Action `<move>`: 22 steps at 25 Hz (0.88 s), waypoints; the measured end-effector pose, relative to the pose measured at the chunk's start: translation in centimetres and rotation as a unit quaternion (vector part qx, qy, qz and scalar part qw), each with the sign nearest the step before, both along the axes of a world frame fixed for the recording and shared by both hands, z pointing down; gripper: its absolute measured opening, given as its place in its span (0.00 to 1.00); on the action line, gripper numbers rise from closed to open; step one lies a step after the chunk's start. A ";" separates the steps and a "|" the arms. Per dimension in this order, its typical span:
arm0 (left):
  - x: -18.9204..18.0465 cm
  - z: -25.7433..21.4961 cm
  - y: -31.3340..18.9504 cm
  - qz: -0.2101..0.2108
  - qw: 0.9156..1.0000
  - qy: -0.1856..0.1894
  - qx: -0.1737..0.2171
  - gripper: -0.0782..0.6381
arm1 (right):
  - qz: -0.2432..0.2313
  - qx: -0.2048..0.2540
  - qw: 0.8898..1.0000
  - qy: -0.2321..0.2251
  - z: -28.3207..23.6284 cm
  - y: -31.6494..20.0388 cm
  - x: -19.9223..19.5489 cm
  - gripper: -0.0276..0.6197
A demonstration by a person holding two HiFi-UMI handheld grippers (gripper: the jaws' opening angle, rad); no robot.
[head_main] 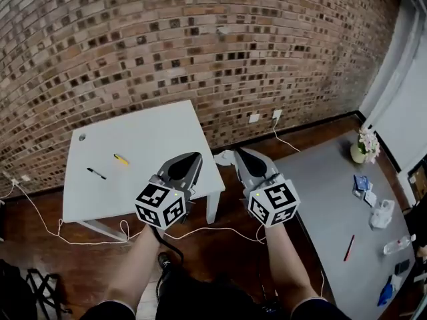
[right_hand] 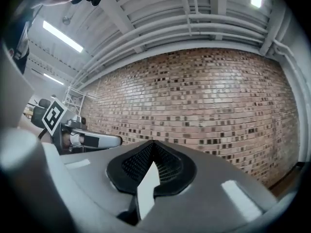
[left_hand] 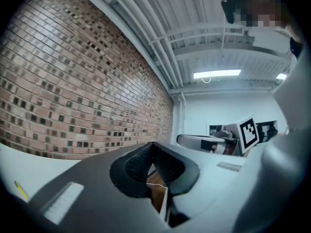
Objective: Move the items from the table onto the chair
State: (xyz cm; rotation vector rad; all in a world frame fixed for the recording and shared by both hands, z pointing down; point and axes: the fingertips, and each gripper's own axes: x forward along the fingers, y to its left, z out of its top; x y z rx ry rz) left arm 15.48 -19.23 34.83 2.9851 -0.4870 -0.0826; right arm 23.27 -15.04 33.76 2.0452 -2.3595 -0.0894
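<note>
A small white table (head_main: 160, 139) stands by the brick wall, with a yellow marker (head_main: 121, 159) and a black pen (head_main: 96, 173) lying on its left half. My left gripper (head_main: 197, 156) hovers above the table's near right corner, jaws closed tip to tip with nothing between them. My right gripper (head_main: 235, 153) is just right of that table, over the floor, also shut and empty. In the left gripper view the closed tips (left_hand: 152, 144) point along the wall, and the yellow marker (left_hand: 20, 191) shows at the lower left. The right gripper view has its shut tips (right_hand: 152, 142) facing the bricks. No chair is visible.
A long grey table (head_main: 320, 199) at the right holds a vase of flowers (head_main: 365, 145), blue packets (head_main: 362, 184), a white object (head_main: 382, 213), a red pen (head_main: 349, 247) and a bottle (head_main: 398, 245). A white cable (head_main: 213, 231) runs across the wooden floor. Dark gear (head_main: 27, 289) sits bottom left.
</note>
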 end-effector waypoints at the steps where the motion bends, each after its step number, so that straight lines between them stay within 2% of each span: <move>1: -1.7 0.0 -1.3 -0.011 1.000 -0.001 0.000 0.13 | -0.012 0.000 1.000 0.001 0.0 -1.5 -1.7 0.05; 6: -10.2 -0.1 -8.3 -0.065 0.998 -0.002 -0.002 0.13 | -0.064 0.001 0.998 -0.001 0.0 -9.0 -10.1 0.05; 12: -18.4 0.3 -15.1 -0.099 0.995 -0.003 -0.006 0.13 | -0.093 -0.010 0.996 -0.007 0.9 -16.1 -17.6 0.05; 17: -22.9 0.4 -18.9 -0.108 0.994 -0.001 -0.011 0.13 | -0.099 -0.014 0.995 -0.005 1.2 -20.7 -21.6 0.05; 22: -25.6 0.0 -21.6 -0.132 0.991 0.007 -0.013 0.13 | -0.127 -0.019 0.992 -0.002 1.4 -23.5 -24.8 0.05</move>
